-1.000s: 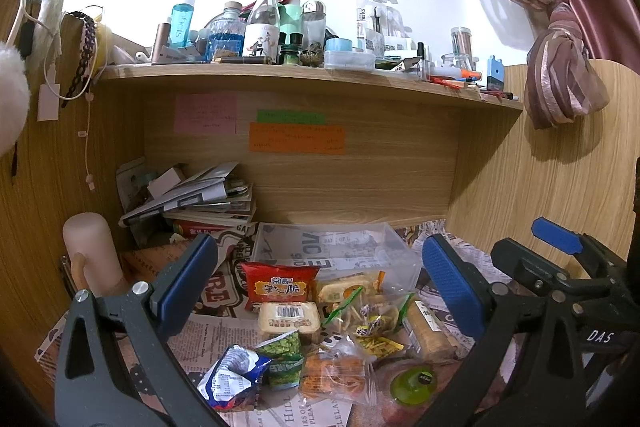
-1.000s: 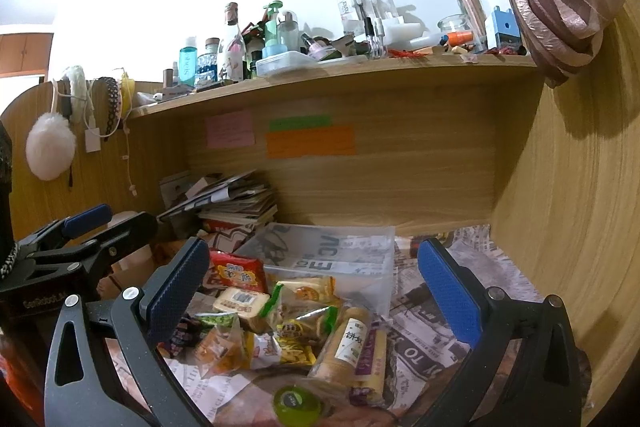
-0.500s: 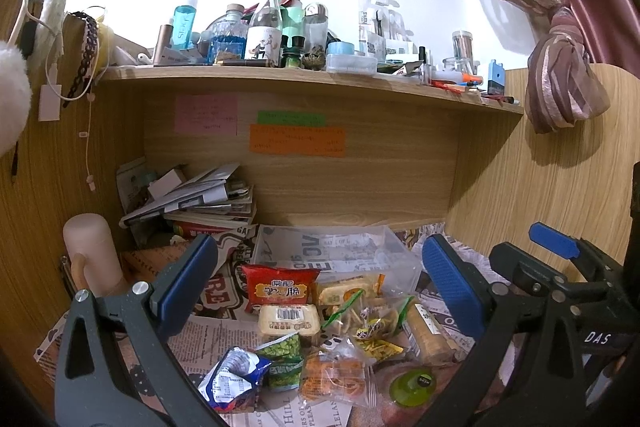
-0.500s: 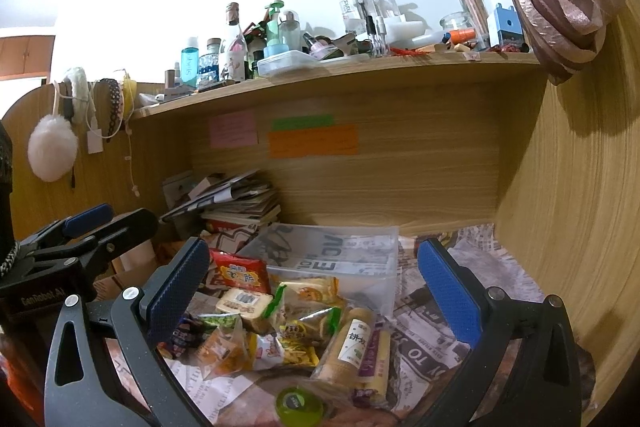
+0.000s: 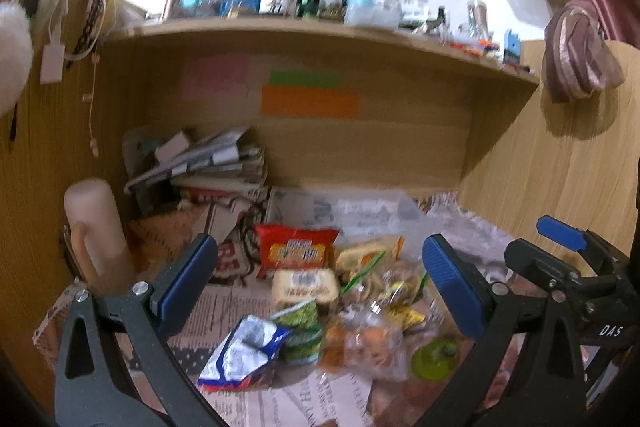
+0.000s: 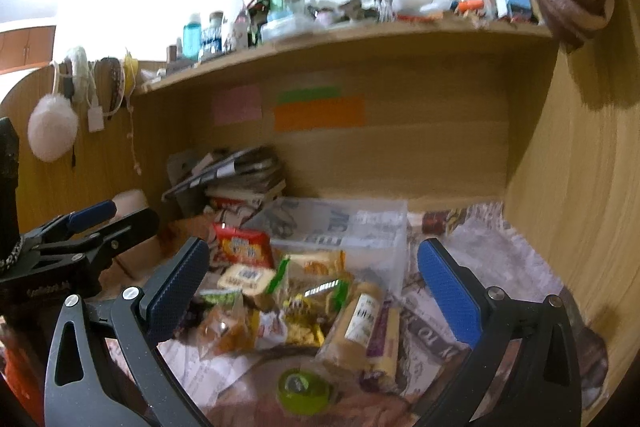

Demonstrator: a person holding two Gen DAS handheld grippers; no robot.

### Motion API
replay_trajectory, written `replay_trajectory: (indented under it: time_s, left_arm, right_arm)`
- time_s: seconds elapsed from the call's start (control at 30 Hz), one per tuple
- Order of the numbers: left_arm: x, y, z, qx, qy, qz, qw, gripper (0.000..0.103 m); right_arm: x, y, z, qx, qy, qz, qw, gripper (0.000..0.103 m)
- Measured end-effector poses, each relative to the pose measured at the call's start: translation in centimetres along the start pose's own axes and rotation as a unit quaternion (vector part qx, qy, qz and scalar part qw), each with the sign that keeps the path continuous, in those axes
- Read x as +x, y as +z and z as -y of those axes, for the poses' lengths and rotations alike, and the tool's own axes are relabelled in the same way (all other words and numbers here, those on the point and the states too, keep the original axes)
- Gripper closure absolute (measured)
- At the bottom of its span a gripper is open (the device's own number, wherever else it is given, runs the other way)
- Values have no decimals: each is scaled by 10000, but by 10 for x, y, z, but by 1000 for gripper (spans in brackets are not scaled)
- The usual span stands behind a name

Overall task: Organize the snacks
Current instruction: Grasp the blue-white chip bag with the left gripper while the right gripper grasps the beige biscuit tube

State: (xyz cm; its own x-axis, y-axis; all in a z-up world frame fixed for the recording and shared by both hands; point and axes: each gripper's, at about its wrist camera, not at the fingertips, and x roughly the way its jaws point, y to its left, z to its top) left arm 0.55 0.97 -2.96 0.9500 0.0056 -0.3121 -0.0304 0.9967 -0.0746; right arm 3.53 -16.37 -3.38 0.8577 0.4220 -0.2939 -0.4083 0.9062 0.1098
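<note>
Left wrist view, left hand-held gripper point(image 5: 318, 281) wide over snack pile point(image 5: 340, 303), right hand-held gripper point(image 6: 312, 287) wide, empty.

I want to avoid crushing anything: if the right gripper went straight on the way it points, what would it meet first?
Probably the snack pile: between the open right gripper fingers lie the clear cookie bags, with the clear plastic bin just behind. Depth is unclear and the frame is blurred, so which packet comes first is uncertain.

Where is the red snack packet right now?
In both views the red snack packet lies at the pile's back left, just left of the clear box.
</note>
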Motion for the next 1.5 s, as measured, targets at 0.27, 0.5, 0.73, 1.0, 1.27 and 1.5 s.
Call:
replay_trajectory:
  time_s: [0.27, 0.5, 0.73, 1.0, 1.27, 1.5]
  left_arm:
    - [13, -30, -25, -108, 84, -598, 9981, 14]
    - [21, -57, -46, -141, 251, -1052, 9940, 14]
    - [38, -77, -60, -214, 257, -1462, 9887, 14]
    - [73, -94, -65, -182, 349, -1784, 9832, 14]
    - [91, -101, -76, -325, 281, -1866, 9815, 25]
    - [93, -99, -68, -35, 164, -1797, 9836, 44]
  right_arm:
    - [19, -29, -3, 46, 51, -698, 9975, 12]
    - [26, -45, 5, 233, 20, -1106, 9936, 28]
    - [36, -46, 11, 255, -128, -1211, 9922, 28]
    - [57, -48, 14, 254, -121, -1440, 9892, 28]
    - [81, -51, 26, 287, -328, -1739, 9838, 42]
    - [98, -51, 31, 249, -346, -1954, 9798, 48]
